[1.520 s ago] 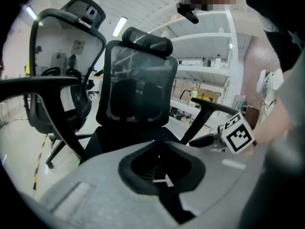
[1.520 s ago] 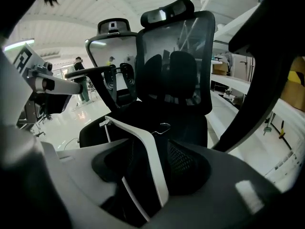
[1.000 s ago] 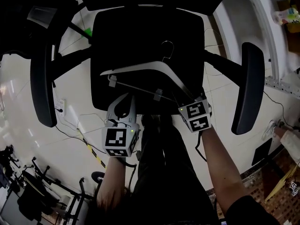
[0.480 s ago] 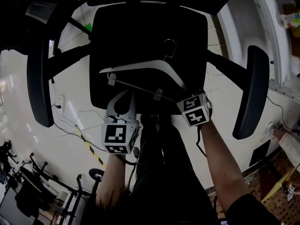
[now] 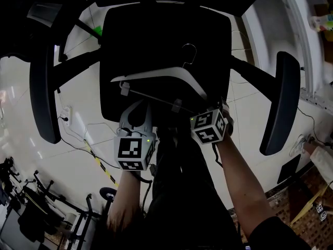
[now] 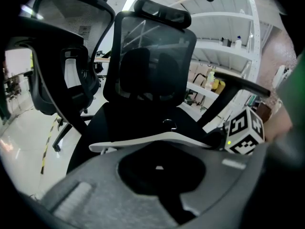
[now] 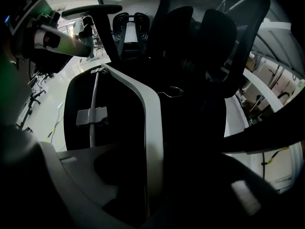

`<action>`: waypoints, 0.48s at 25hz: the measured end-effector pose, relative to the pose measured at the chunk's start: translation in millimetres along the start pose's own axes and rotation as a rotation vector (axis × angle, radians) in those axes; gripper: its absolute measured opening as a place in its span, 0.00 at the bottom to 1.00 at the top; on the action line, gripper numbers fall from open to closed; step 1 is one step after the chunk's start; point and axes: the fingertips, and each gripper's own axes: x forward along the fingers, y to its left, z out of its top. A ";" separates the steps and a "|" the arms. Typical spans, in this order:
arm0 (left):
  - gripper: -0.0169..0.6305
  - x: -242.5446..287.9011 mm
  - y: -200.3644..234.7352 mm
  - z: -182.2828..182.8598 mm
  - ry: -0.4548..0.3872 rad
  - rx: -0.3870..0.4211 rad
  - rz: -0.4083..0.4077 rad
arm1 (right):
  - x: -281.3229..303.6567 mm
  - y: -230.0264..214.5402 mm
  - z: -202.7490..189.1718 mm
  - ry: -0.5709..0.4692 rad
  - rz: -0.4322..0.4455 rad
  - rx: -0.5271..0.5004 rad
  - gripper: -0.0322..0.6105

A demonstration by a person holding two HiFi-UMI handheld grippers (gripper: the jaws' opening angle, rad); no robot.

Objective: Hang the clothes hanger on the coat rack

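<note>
A black office chair (image 5: 156, 40) is occupying the centre of the head view, with its armrests (image 5: 42, 87) flanking the seat. Glossy white floor tiles (image 5: 67, 165) are reflecting bright light — loose cables (image 5: 78, 146) and a yellow-black tape strip (image 5: 101, 165) are lying across them. White shelving (image 6: 240, 30) is standing behind, and a second mesh chair (image 6: 62, 61) is standing alongside.

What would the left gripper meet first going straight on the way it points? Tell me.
Probably the white clothes hanger with a metal hook, lying just beyond the left gripper on the black office chair seat. Depth is unclear; it might meet the seat itself.
</note>
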 end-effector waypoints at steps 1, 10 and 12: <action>0.03 0.1 -0.2 0.0 0.001 0.002 -0.001 | -0.1 -0.2 0.0 0.002 0.001 0.003 0.31; 0.03 -2.7 3.7 -3.4 0.003 0.001 0.009 | -1.1 -3.4 -1.4 0.009 -0.011 0.046 0.23; 0.03 -4.7 4.7 -4.1 0.003 0.000 0.009 | -5.0 -3.9 0.9 -0.007 -0.016 0.048 0.23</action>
